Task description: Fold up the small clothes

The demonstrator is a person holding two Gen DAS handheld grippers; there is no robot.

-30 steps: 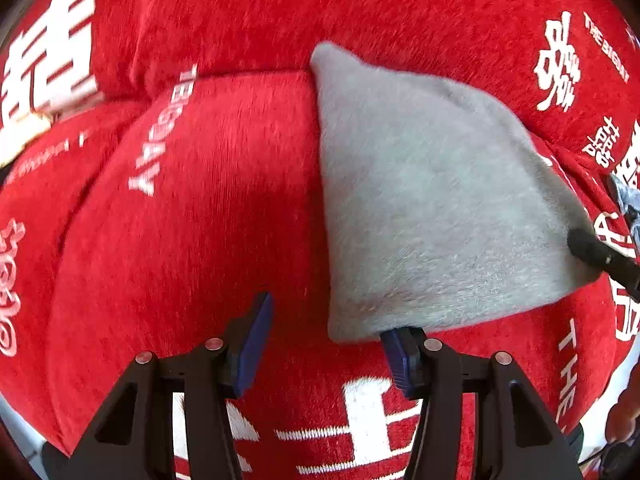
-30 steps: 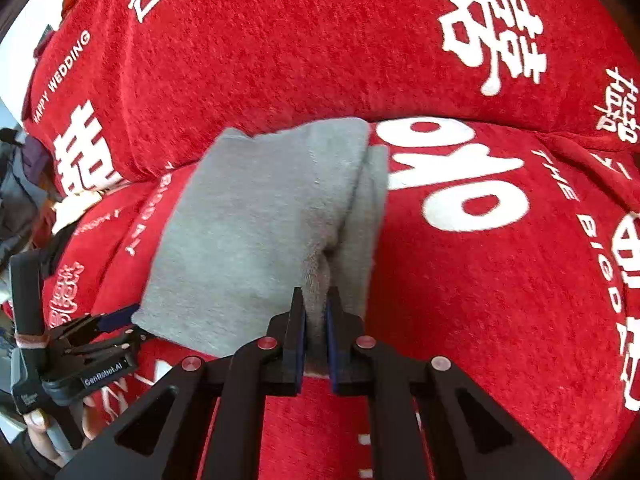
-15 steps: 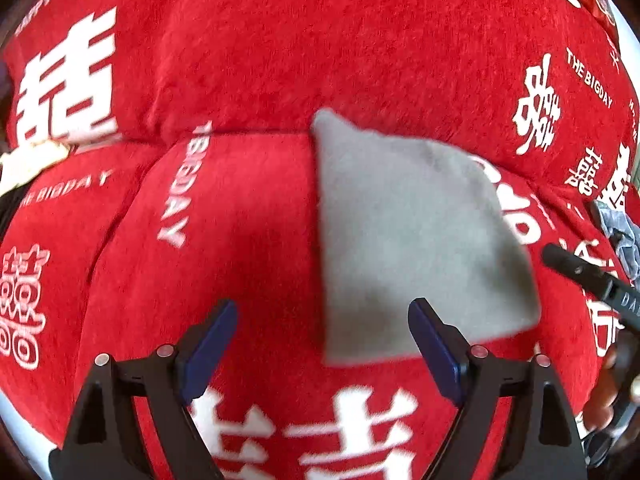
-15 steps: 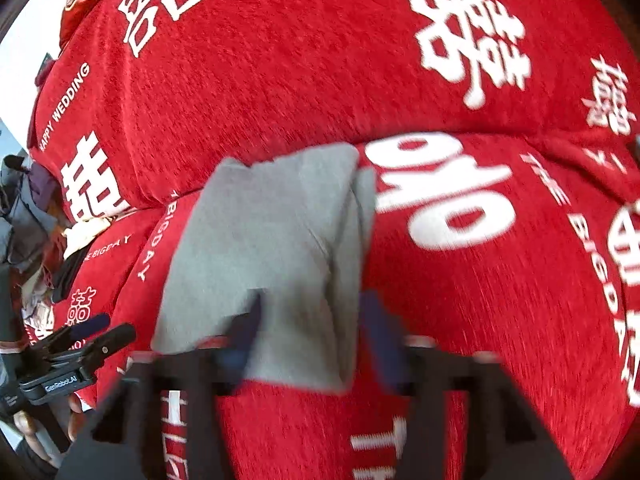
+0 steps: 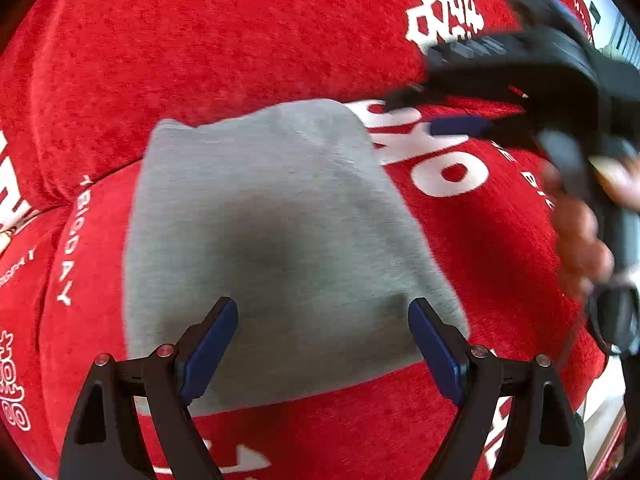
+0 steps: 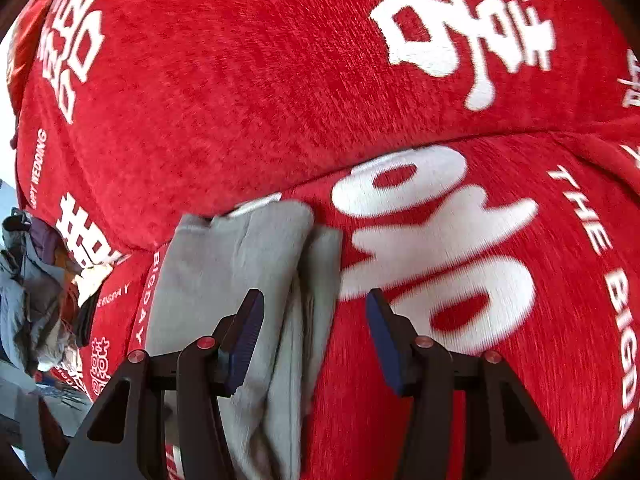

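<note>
A folded grey garment [image 5: 272,240] lies flat on the red sofa seat [image 5: 460,280]. My left gripper [image 5: 324,340] is open and empty, its blue pads wide apart just above the garment's near edge. The garment also shows in the right wrist view [image 6: 224,280], with its layered right edge in folds. My right gripper [image 6: 314,332] is open and empty over that right edge. In the left wrist view the right gripper [image 5: 448,120] hangs blurred above the sofa beyond the garment's far right corner, held by a hand [image 5: 580,240].
The sofa has a red cover with white lettering, and its backrest [image 6: 260,80] rises right behind the garment. A pile of grey and dark clothes [image 6: 32,288] lies off the sofa's left end. A pale floor strip [image 5: 604,412] shows at the seat's right edge.
My right gripper opened and let go of the garment's right edge, then lifted up and away. My left gripper opened wider and moved right, over the garment's near edge.
</note>
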